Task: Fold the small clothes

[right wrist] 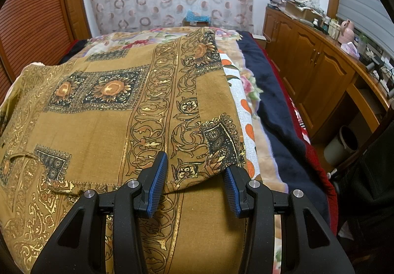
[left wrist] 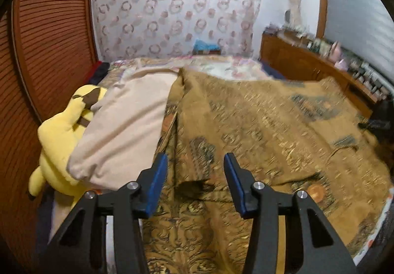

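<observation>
While your left claw (left wrist: 195, 163) hangs spread above the ochre patterned garment (left wrist: 258, 131) on the bed, nothing between its blue pads, that view is blurred. It alone shows you the yellow plush toy (left wrist: 59, 141) and the beige pillow (left wrist: 128, 126) at the garment's left. Your right view is sharp: the right claw (right wrist: 195, 163) stands half spread with the garment's (right wrist: 103, 106) folded hem corner lying between the pads, though I cannot tell whether they press it. Only there do you see the wooden cabinets (right wrist: 312, 59) and the navy blanket (right wrist: 275, 101).
</observation>
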{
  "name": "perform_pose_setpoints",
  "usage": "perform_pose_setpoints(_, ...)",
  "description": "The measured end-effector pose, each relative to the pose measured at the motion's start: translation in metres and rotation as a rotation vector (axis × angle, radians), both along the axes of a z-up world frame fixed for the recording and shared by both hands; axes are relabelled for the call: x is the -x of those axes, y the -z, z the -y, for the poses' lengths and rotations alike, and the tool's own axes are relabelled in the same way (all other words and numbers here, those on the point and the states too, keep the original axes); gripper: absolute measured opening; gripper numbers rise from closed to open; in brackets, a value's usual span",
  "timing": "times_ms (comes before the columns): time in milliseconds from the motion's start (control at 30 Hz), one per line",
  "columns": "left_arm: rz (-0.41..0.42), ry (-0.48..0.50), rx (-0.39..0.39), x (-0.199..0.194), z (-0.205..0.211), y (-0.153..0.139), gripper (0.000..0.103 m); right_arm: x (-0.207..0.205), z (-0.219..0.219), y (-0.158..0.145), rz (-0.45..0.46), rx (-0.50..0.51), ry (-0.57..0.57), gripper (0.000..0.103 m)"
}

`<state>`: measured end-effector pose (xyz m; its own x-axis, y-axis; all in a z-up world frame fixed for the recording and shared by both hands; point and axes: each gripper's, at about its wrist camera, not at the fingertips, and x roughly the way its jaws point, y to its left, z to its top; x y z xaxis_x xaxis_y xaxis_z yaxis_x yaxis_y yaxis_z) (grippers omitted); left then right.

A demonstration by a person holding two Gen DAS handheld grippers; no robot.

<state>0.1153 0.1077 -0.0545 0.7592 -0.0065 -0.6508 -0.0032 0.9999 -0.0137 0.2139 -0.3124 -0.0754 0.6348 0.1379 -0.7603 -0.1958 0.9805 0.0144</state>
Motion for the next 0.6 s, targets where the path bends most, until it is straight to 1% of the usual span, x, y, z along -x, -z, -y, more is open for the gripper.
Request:
perform_pose_setpoints(133, -0.043, 0.009, -0.007, -0.009, 0.0, 0.01, 0.048, 0.0, 0.0, 0.0, 0.0, 0.0, 0.0, 0.044)
perform_pose_setpoints(300, -0.123, -0.022, -0.03, -0.031, -0.005, 0.03, 0.045, 0.0, 0.0, 0.0, 0.0, 0.0, 0.0, 0.044)
perform_pose_setpoints(367, -0.13, -0.018, -0.027, -0.036, -0.007, 0.033, 0.038, 0.0, 0.0, 0.0, 0.001, 0.001, 0.0, 0.044)
perform_pose_setpoints(433, -0.13, -0.014, -0.025, -0.037, -0.009, 0.032, 0.019, 0.0, 0.0, 0.0, 0.0, 0.001, 0.0, 0.044)
perform_pose_setpoints(500, -0.13, 0.0, -0.007, -0.037, -0.01, 0.03, 0.01, 0.0, -0.001, 0.0, -0.001, 0.0, 0.0, 0.044)
perform_pose_setpoints(533, -0.132, 0.007, -0.008, -0.038, -0.01, 0.029, 0.008, 0.0, -0.001, 0.0, -0.001, 0.0, 0.0, 0.044)
perform_pose_setpoints(600, -0.132, 0.014, -0.017, -0.038, -0.008, 0.028, 0.007, -0.004, -0.002, -0.001, -0.016, 0.009, -0.006, 0.044)
